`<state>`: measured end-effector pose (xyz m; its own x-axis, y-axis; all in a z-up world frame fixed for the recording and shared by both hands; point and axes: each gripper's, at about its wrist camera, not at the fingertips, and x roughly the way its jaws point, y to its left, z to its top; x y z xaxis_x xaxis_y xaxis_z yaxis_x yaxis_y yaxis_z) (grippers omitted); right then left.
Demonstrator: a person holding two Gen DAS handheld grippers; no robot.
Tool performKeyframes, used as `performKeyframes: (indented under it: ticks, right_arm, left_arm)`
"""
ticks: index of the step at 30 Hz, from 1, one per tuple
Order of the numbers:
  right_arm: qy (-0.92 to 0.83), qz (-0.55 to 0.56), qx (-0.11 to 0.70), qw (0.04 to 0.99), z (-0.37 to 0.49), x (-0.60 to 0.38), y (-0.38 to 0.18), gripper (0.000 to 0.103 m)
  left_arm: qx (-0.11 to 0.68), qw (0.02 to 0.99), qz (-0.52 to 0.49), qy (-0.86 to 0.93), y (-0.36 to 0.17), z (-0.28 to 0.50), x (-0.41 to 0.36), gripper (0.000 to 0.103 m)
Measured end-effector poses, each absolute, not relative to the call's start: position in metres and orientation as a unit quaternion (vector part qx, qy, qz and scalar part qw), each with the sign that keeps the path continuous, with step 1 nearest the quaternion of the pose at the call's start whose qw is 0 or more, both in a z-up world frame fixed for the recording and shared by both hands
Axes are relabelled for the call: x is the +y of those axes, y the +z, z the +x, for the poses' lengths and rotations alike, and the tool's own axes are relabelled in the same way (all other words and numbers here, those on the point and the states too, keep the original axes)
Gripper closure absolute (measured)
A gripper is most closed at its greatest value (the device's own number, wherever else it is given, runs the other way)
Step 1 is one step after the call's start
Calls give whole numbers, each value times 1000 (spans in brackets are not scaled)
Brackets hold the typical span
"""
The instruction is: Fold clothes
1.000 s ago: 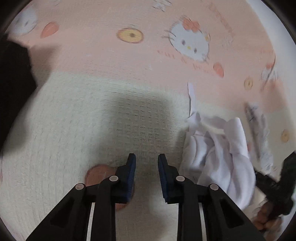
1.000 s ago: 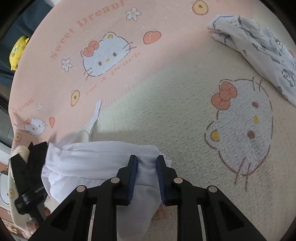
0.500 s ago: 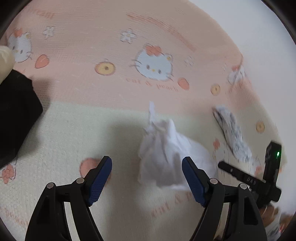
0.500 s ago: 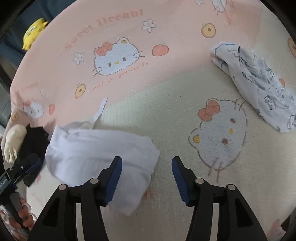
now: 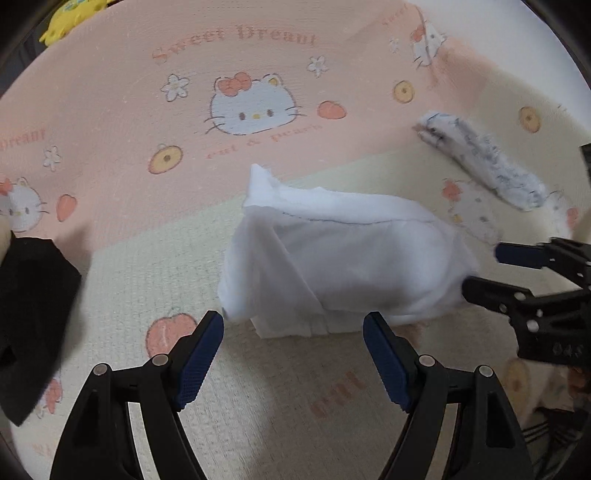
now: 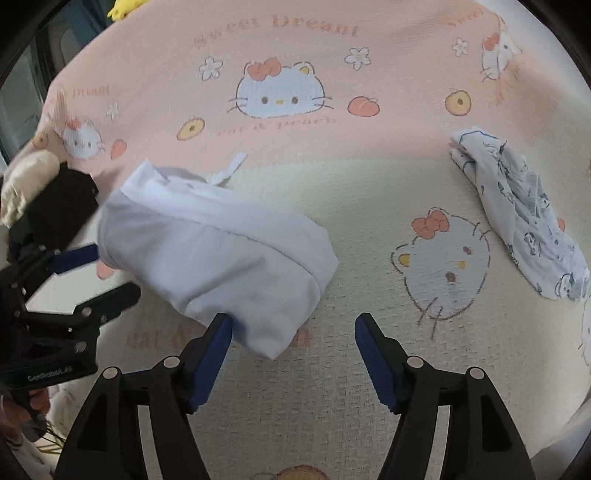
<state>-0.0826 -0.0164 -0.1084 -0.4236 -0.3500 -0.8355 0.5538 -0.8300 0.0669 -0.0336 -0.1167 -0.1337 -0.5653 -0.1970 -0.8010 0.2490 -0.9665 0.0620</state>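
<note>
My left gripper (image 5: 293, 356) hangs over the blanket (image 5: 258, 66) with its jaws wide apart, nothing between the blue pads (image 5: 201, 354). Just ahead of them lies the white garment (image 5: 343, 262), bunched into a loose, roughly folded bundle on the cream part of the blanket, its far edge at the line where the cream meets the pink. A narrow white strip sticks up at the bundle's far left corner. A flat folded layer shows under its near edge.

My right gripper (image 6: 293, 356) is likewise spread open and holds nothing. From its camera the white garment (image 6: 221, 254) sits ahead and to the left, with its near corner reaching down just beside my left pad (image 6: 210, 360); I cannot tell whether cloth and pad touch. Each gripper shows in the other's camera: the right one (image 5: 491, 267) at the bundle's right end, the left one (image 6: 94, 271) at the bundle's left end, both open. Whether either is touching the cloth I cannot tell.

A printed garment (image 6: 517, 210), white with small blue figures, lies crumpled well off to the right. A black cloth (image 5: 33, 314) lies to the left of the bundle, apart from it. A yellow toy (image 5: 70, 16) peeks in past the blanket's far edge.
</note>
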Motion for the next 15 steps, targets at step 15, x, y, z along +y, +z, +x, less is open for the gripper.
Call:
performKeyframes:
  ticks: [15]
  right_arm:
    - [-848, 344, 271, 297, -40, -57, -117, 34]
  left_arm:
    - [7, 146, 443, -884, -135, -43, -121, 26]
